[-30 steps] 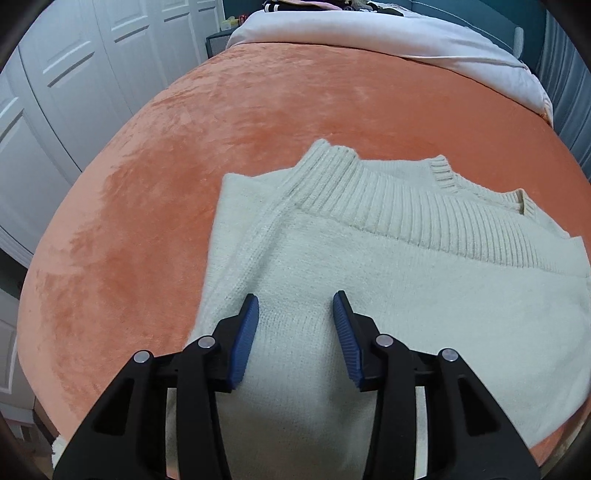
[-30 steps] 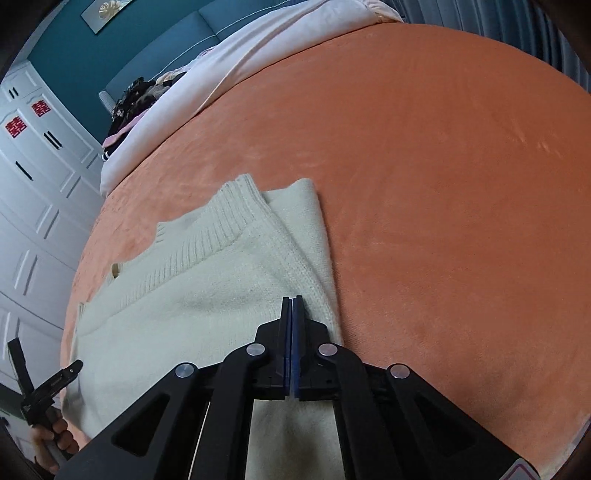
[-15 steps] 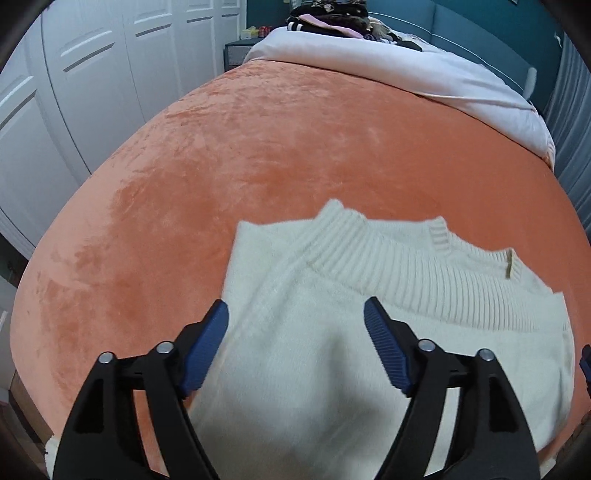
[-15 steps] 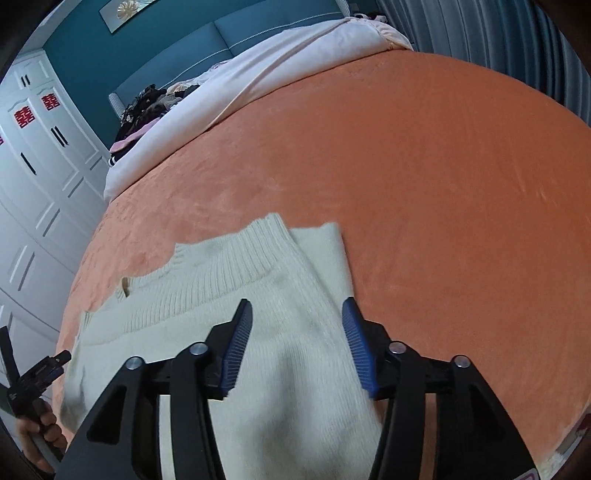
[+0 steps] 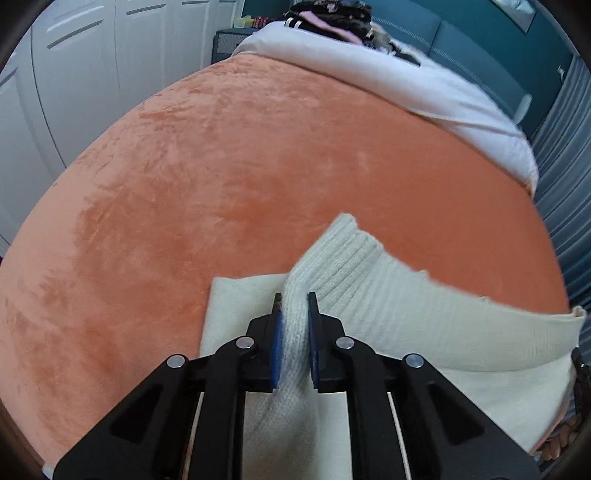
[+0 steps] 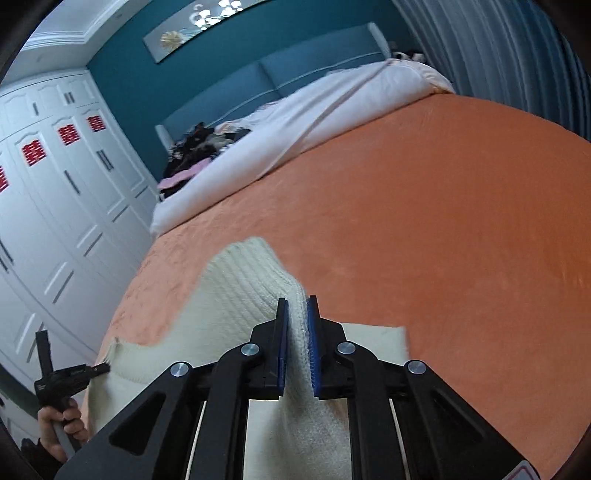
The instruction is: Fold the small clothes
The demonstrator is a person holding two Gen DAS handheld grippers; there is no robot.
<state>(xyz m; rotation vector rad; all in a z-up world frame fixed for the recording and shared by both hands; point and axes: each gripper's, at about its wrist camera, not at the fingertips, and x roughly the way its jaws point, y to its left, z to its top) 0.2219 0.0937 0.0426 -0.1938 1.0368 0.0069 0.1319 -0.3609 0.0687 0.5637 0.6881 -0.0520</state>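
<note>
Pinching sweater point(image 5: 388, 295), left tool point(image 5: 294, 299), right tool point(image 6: 295, 301)

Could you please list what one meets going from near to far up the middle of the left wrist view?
Left gripper, closed on a bunched fold → cream knit sweater → orange bedspread → white duvet → pile of dark clothes.

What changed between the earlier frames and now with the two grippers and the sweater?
Both grippers opened over the flat sweater, then closed on it. The left gripper now pinches a ridge of knit near the ribbed edge; the right gripper is closing on a fold at the other side. That edge has lifted off the orange bedspread. The bedspread and white duvet stayed as they were.
</note>
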